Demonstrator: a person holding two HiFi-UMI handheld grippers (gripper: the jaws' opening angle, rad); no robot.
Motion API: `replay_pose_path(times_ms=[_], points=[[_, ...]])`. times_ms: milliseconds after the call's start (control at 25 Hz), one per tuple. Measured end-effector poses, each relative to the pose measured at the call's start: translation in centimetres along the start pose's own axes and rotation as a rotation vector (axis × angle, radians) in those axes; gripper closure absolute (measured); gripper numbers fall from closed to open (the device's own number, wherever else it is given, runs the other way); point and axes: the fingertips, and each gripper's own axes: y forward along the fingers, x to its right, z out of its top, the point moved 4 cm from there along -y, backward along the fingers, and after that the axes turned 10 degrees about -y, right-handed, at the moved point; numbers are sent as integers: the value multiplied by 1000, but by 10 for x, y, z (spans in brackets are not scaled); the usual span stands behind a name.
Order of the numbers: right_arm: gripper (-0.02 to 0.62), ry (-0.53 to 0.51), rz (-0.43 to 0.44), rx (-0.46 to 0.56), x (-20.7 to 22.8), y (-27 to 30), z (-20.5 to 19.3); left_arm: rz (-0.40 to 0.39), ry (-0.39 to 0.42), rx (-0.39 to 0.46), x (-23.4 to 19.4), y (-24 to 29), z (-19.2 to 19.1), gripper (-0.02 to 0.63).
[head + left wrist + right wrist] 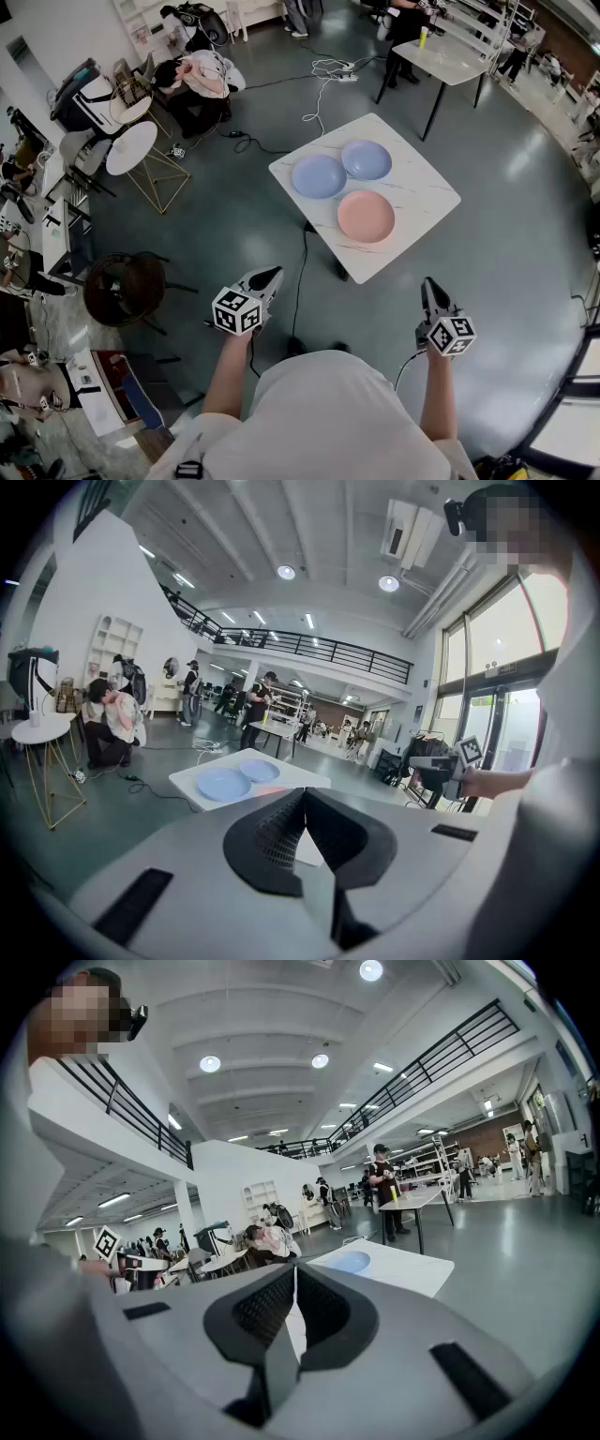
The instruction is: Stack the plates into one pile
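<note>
Though they are meant for one pile, all three plates lie flat and side by side on the white table [422, 192], just right of centre in the upper half of the head view. A pale blue plate [319, 176] sits at the left. A second blue plate [366, 159] is up and to the right of it, and their rims meet. A pink plate [366, 216] lies below the pair, just beside both, and nothing rests on it.

Lower in that frame, well apart from the table, the person holds both tools out over the grey floor [216, 225]. The left gripper [267, 278] is left of centre, the right gripper [428, 286] right of centre, and each nose points up the frame toward the table. In each gripper view the jaws are pressed together tip to tip with nothing between them, and the table with its plates shows small beyond.

A black cable [300, 281] trails down the floor from the table's near corner. A second table on dark legs [450, 58] stands at the upper right. Round white side tables [131, 147] and a crouching person [202, 75] fill the upper left.
</note>
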Motion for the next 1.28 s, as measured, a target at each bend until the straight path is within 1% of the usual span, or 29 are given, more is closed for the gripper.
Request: replay_pose_path(times_ms=[640, 1000, 1280], points=[[568, -4, -3, -20, -19, 4, -2, -15, -16, -19, -12, -5, -4, 593], [566, 44, -27, -16, -29, 4, -4, -27, -21, -30, -21, -12, -3, 592], [566, 69, -32, -38, -51, 15, -15, -40, -25, -48, -39, -23, -7, 592]])
